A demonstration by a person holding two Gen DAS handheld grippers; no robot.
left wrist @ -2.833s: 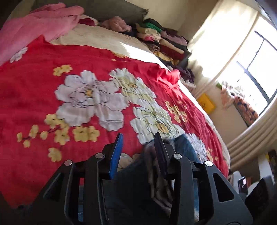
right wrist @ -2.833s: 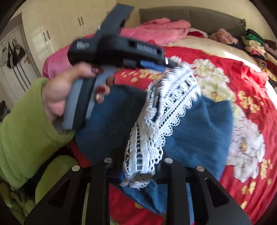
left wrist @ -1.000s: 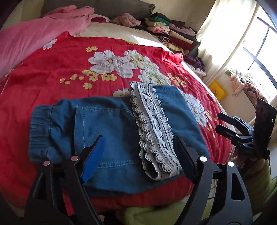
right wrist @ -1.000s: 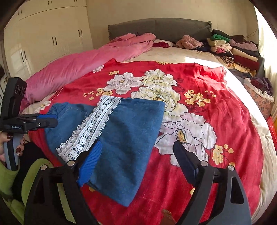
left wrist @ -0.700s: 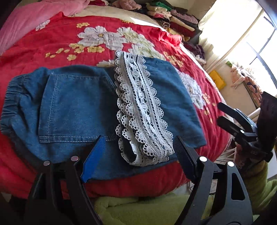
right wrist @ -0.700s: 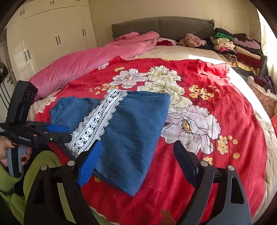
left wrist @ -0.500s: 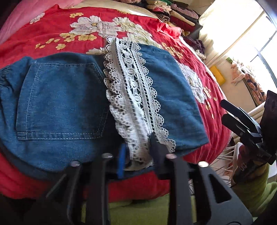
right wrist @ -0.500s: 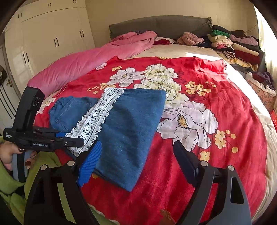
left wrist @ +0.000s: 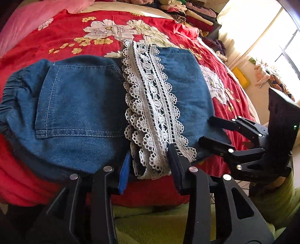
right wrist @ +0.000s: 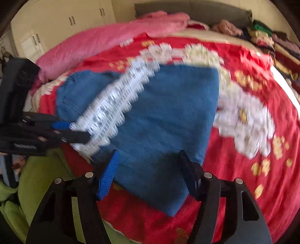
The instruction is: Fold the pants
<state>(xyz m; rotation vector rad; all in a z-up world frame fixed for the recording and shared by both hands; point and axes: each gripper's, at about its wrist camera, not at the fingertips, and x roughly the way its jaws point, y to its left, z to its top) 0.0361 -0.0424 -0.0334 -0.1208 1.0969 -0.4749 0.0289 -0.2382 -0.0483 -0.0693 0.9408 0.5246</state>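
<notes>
Blue denim pants (left wrist: 78, 101) lie folded on the red flowered bedspread (left wrist: 56, 37), with a white lace hem (left wrist: 150, 97) running across the top. My left gripper (left wrist: 149, 165) straddles the near end of the lace; its jaws are opening, with the lace between the pads and a thin gap beside the blue pad. The right gripper (right wrist: 149, 169) hovers low over the near edge of the denim (right wrist: 168, 112); its jaws are closing, still wide, with cloth between them unpinched. The right wrist view is blurred. Each gripper shows in the other's view: right gripper (left wrist: 205, 129), left gripper (right wrist: 75, 131).
A pink quilt (right wrist: 103, 43) lies along the far left of the bed. Stacked folded clothes (left wrist: 196, 13) sit at the far right corner. A person's green garment (left wrist: 150, 221) is at the bed's near edge. White wardrobe doors (right wrist: 65, 22) stand behind.
The left gripper dropped to the lace's near end, pinched it, and now stands wider. The right gripper has sunk toward the denim's near edge and its jaws have narrowed.
</notes>
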